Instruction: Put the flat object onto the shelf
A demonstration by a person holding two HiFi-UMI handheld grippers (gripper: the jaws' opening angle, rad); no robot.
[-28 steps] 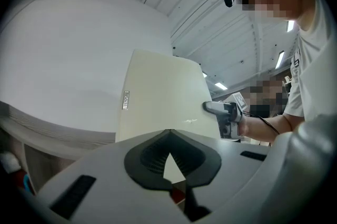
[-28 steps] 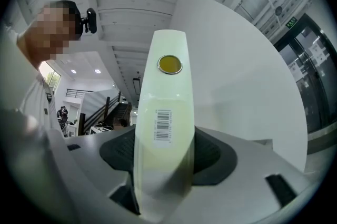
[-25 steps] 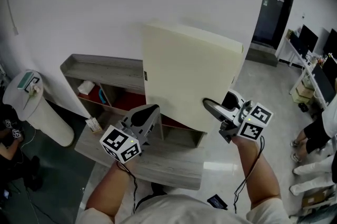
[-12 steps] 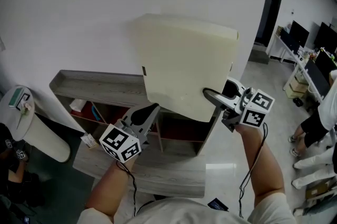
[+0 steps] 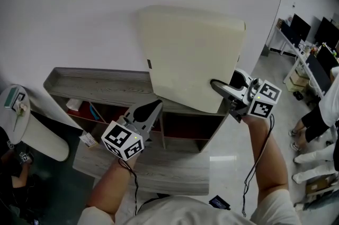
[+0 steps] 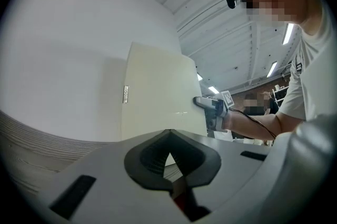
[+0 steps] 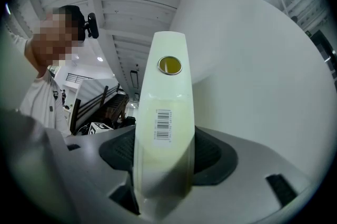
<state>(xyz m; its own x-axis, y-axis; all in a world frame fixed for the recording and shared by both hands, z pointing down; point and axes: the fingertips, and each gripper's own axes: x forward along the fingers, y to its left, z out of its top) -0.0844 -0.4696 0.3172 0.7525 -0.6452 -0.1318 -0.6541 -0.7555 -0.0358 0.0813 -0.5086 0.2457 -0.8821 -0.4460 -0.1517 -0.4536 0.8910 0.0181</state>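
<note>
Flat board [image 5: 190,57] now over shelf [image 5: 95,83]

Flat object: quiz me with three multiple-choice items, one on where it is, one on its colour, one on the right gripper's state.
1. Where is the flat object? A. held up over the shelf B. lying on the floor C. inside a shelf compartment
2. Its colour? A. red B. cream C. black
3. The right gripper has its fingers: A. open, empty B. closed on the object's edge C. out of view
Answers: A, it stands above the shelf top; B, pale cream in every view; B, its edge sits pinched between the fingers.
</note>
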